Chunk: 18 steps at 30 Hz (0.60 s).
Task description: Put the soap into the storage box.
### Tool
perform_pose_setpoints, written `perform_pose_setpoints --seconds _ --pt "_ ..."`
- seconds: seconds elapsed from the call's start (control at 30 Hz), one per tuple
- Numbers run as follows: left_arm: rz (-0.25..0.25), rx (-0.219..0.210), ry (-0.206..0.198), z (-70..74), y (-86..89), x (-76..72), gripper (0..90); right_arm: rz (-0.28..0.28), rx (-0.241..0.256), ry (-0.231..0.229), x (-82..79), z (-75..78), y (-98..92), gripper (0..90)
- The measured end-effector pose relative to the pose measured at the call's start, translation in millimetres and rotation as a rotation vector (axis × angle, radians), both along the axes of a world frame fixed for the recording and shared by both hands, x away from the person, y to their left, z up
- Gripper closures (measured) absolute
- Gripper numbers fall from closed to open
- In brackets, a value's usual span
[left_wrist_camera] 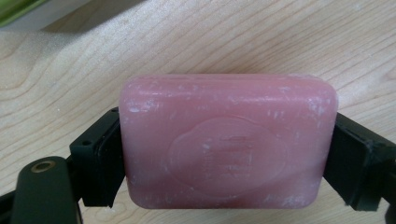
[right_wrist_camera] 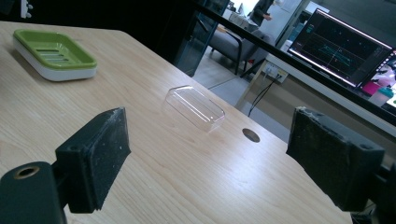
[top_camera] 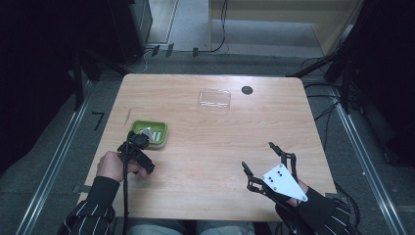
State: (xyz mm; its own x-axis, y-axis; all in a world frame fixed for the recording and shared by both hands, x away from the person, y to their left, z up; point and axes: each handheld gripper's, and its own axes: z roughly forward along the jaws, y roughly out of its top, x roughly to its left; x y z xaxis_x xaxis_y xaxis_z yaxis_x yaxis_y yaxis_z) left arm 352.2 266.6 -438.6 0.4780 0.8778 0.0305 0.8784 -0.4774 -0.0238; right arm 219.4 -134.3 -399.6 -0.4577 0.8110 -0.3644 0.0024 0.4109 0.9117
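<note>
Just beside the green soap dish (top_camera: 150, 133), over the counter (top_camera: 210, 147), the left tongs (left_wrist_camera: 224, 158) are clenched on the short ends of a pink bar of soap (left_wrist_camera: 228, 140). It looks hard yet slippery, so gripping the ends squarely seems wise. The right tongs (right_wrist_camera: 210, 158) hang released, well apart from the dish.

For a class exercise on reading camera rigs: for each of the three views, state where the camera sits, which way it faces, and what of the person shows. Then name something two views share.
High view: above the person's side, looking forward and down on the table; both forearms, left gripper, right gripper.
Left gripper view: on the left gripper, looking down at the wood; its jaws clamp a pink soap bar.
Right gripper view: on the right gripper, looking across the table; jaws apart.
Shared: green soap dish, clear lid.
</note>
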Motion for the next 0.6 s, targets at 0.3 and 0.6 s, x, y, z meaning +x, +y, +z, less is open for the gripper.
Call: perform_pose_setpoints --seconds 0.3,0.6 --pt "-0.004 -0.012 -0.005 8.7 0.0 6.6 13.8 0.0 -0.002 -0.001 -0.1 0.0 0.0 13.2" --pt "-0.008 -0.015 -0.005 16.3 0.5 11.4 13.9 0.0 -0.003 0.001 -0.1 -0.1 0.2 13.2"
